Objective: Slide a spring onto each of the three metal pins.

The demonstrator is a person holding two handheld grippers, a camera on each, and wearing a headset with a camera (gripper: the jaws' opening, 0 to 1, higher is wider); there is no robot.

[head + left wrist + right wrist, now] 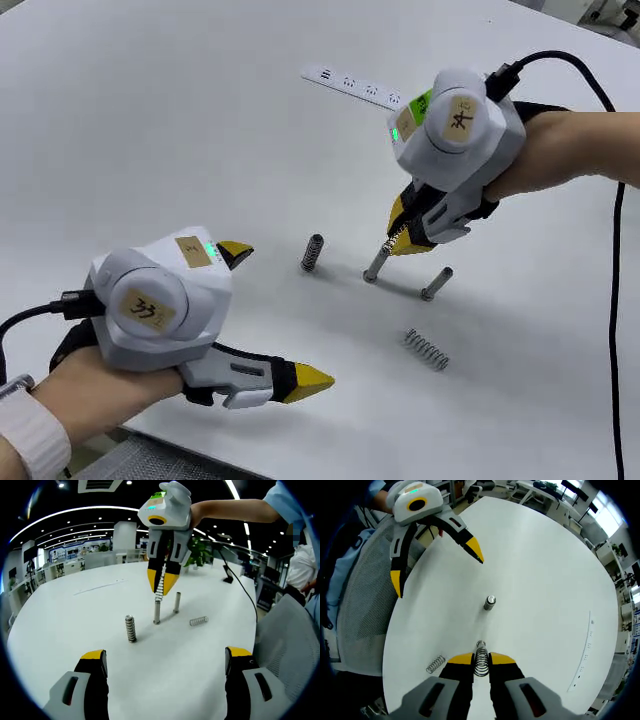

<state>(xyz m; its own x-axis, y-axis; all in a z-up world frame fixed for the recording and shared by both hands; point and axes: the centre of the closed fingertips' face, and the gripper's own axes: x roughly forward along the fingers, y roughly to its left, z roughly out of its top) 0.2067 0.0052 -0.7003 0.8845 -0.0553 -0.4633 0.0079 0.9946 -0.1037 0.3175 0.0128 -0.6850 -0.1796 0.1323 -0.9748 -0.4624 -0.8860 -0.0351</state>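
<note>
Now the second spring is being fitted, held over the middle pin.

The right gripper has its fingers clamped on a spring, gripping the upper coils so that the lower end hangs free to take the pin's head. The spring's long axis stands near upright, lower end down, in line with the middle pin beneath it. Its bottom coil meets the pin's top, though I cannot tell whether it is already threaded on. Beside it, the first pin stands on the white surface with a spring already around it. The third pin is bare, and the last spring lies on its side near it. The left gripper hovers well apart from the pins, fingers spread and empty, probably to leave working room.
</note>
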